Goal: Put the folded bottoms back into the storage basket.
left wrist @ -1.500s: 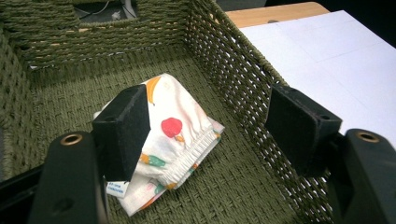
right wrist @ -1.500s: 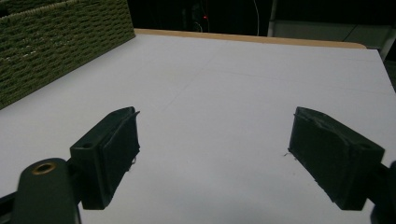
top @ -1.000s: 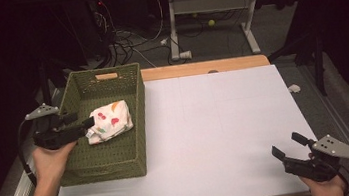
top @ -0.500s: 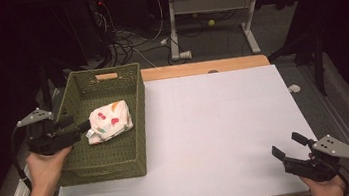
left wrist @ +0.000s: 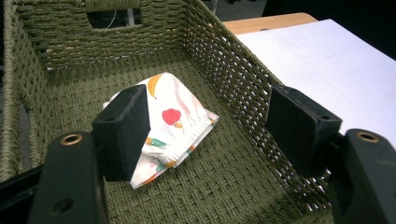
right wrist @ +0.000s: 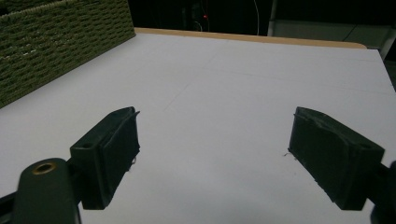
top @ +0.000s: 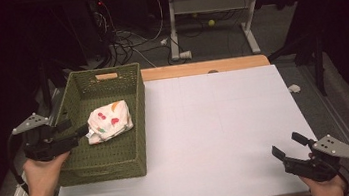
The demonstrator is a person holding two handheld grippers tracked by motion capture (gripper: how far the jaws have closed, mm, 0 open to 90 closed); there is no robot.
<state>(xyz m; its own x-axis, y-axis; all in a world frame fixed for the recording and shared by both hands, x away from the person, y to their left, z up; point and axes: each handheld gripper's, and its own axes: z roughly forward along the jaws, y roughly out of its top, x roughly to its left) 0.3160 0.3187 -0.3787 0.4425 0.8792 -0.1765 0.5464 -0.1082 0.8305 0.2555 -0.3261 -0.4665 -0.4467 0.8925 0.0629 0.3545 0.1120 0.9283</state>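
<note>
My left gripper (top: 78,131) hangs with jaws wide at the basket's (top: 136,112) left edge; the folded cloth (top: 110,121) lies loose inside. My right gripper (top: 289,148), also wide, idles by the table's (top: 215,118) near right corner, clear of the work.

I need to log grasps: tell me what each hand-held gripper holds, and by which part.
Nothing is held. The left hand-held gripper is open over the white fruit-print cloth in the green woven basket; the right hand-held gripper is open over the white tabletop.
</note>
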